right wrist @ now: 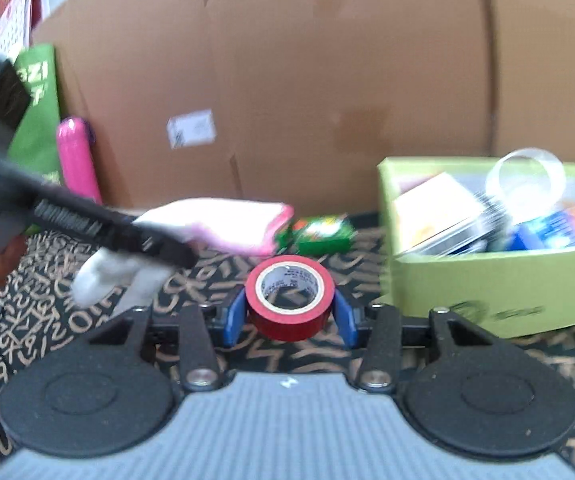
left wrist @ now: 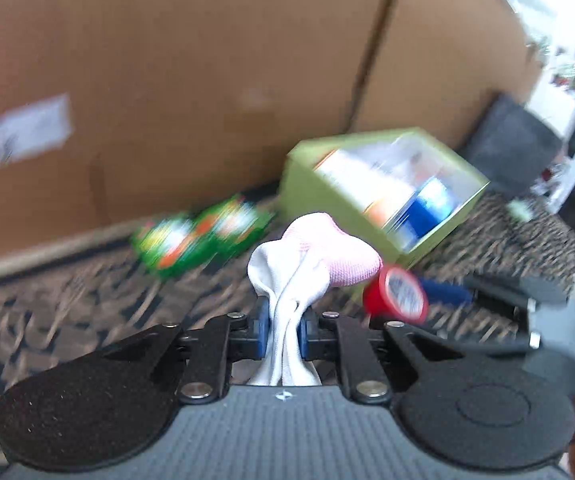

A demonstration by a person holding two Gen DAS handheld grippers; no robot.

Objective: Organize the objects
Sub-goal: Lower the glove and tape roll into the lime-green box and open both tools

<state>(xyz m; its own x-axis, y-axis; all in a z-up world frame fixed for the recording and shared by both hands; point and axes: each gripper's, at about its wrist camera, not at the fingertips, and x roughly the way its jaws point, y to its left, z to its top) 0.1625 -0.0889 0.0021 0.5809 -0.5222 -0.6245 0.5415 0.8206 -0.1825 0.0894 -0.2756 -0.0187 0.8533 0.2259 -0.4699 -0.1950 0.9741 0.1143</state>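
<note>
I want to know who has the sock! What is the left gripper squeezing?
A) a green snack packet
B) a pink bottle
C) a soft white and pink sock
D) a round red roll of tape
C: the left gripper has its blue pads pinched on the soft white and pink sock, while the round red roll of tape sits in the right gripper.

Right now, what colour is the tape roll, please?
The round plastic tape roll is red, clearest in the right wrist view.
</note>
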